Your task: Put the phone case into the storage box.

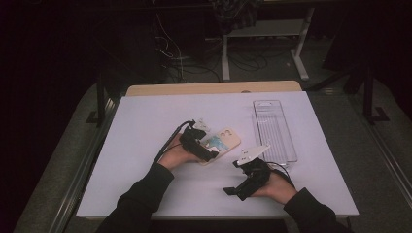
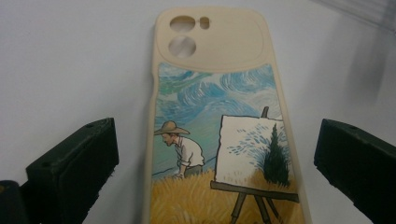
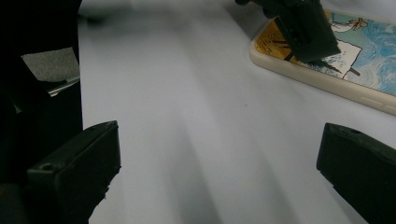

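While the phone case (image 2: 219,126) lay flat on the white table (image 1: 141,126), printed side up, it was seen roughly mid-table, just left of the clear plastic tray (image 1: 273,128) and apart from it. Cream rim, two camera cutouts at the far end, painted scene of a figure in a straw hat beside an easel. In the left gripper view the case was framed between the two black jaws, which were spread wide, each clear of the case edges; nothing was clamped. In the high view the left gripper (image 1: 203,145) was positioned over the near end of the case, held by the left hand (image 1: 176,156); whether the jaw tips touched the table could not be told.

The right gripper (image 1: 239,188) was kept nearer the table's front edge, right of centre, well apart from the case, held by the right hand (image 1: 277,185). Its jaws were likewise released, spread wide over bare table surface in the right gripper view, with nothing between them. In that same view the case corner was caught at upper right, with one jaw of the left gripper over it.

The tray was set lengthwise, running away from the person, with no contents made out. Dark sleeves were seen on both forearms.
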The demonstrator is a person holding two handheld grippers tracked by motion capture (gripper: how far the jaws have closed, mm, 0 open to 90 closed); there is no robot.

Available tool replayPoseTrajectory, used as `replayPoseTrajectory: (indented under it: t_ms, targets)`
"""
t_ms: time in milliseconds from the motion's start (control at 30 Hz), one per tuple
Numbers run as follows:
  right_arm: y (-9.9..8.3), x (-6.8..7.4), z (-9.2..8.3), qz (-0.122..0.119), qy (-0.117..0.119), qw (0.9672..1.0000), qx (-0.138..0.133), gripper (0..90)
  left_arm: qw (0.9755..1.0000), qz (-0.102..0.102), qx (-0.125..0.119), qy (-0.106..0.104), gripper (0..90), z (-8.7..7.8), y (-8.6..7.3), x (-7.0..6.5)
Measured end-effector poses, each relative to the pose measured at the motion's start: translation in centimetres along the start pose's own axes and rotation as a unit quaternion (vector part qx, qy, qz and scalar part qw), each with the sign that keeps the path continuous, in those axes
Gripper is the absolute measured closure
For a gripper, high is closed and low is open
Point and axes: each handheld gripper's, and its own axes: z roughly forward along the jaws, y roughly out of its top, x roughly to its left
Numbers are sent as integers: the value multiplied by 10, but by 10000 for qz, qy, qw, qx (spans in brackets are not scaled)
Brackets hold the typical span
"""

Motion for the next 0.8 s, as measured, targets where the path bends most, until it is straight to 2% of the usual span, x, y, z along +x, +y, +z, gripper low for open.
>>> replayPoseTrajectory:
  t_ms: [200,233,400,567,700,800]
  targets:
    - [0,0,0,12,8,10000,3,0,9999,55,137,-47,0,6,-2,-2]
    - [0,0,0,5,4,10000,8,0,9999,5,131,-44,0,7,-3,-4]
    - [0,0,1,8,9,10000,22,0,9996,80,251,-45,0,11,-5,-4]
    - [-1,-1,1,-15,1,10000,15,0,9997,100,240,-41,0,11,-5,-4]
    - [-1,-1,1,-13,3,10000,13,0,9993,254,269,8,8,11,-6,-5]
    - [-1,-1,1,-26,-8,10000,21,0,9994,253,252,12,11,11,-7,-5]
